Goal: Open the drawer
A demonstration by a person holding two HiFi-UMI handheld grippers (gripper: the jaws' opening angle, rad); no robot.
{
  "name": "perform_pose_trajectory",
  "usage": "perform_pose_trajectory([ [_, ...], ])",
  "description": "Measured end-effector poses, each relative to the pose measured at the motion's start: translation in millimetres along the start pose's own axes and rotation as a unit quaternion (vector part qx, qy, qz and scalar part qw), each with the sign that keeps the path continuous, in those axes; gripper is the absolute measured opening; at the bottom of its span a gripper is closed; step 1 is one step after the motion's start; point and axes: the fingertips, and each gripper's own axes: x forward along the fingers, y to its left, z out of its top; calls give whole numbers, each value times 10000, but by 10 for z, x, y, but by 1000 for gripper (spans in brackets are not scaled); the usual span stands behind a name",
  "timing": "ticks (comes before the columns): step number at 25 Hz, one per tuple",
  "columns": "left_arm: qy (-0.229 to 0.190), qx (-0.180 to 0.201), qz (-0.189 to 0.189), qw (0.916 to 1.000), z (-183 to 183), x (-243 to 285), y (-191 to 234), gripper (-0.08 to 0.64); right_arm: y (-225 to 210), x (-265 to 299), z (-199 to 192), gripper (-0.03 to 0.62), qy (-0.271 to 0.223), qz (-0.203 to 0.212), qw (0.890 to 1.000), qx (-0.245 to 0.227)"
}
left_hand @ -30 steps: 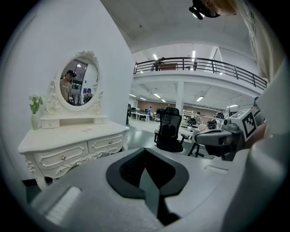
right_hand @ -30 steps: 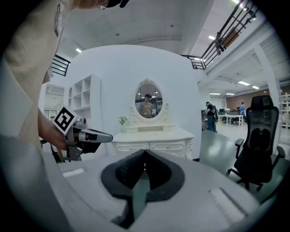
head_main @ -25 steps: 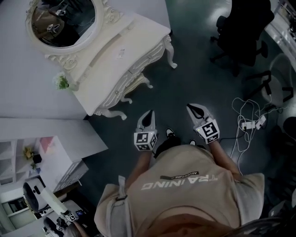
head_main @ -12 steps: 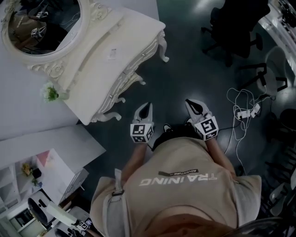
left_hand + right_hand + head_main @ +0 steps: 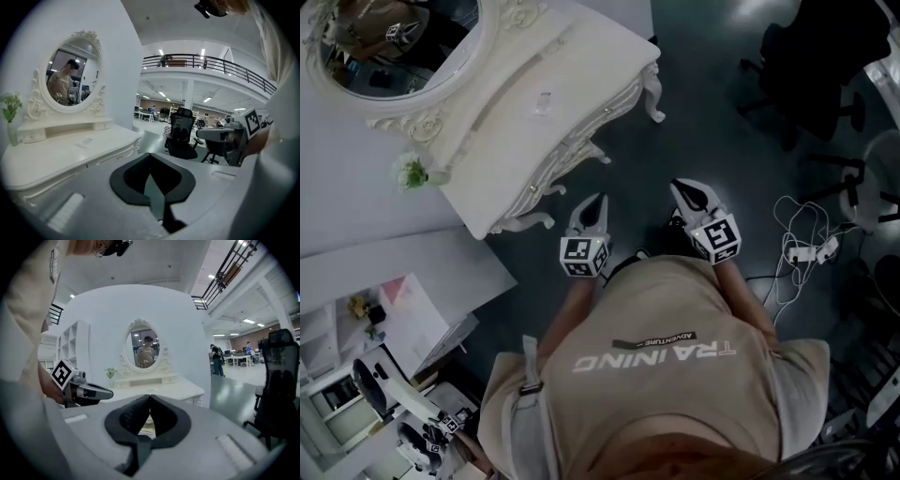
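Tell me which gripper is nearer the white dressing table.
The left gripper: its tip is close to the front of the dressing table, while the right gripper sits farther out.

The carved white desk (image 5: 567, 70) stands ahead and left of your left gripper (image 5: 598, 200) and right gripper (image 5: 678, 186), apart from both. An oval framed mirror (image 5: 398, 37) stands at its back, a green plant sprig (image 5: 412, 172) on its left end, and a black office chair (image 5: 820, 66) far right.

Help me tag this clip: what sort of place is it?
Likely an open-plan office hall with a staged bedroom corner: a white dressing table with oval mirror, black office chairs, a railed mezzanine overhead.
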Motion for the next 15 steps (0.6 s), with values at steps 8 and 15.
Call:
perform_pose_trajectory([
  [8,-115,-301,734,9968,366,635,96,8,-752,457,131,3,-14,650,9978,118],
  [15,47,-334,769,9965,423,1023,193,8,-984,754,-19,3,248,901,9952,293],
])
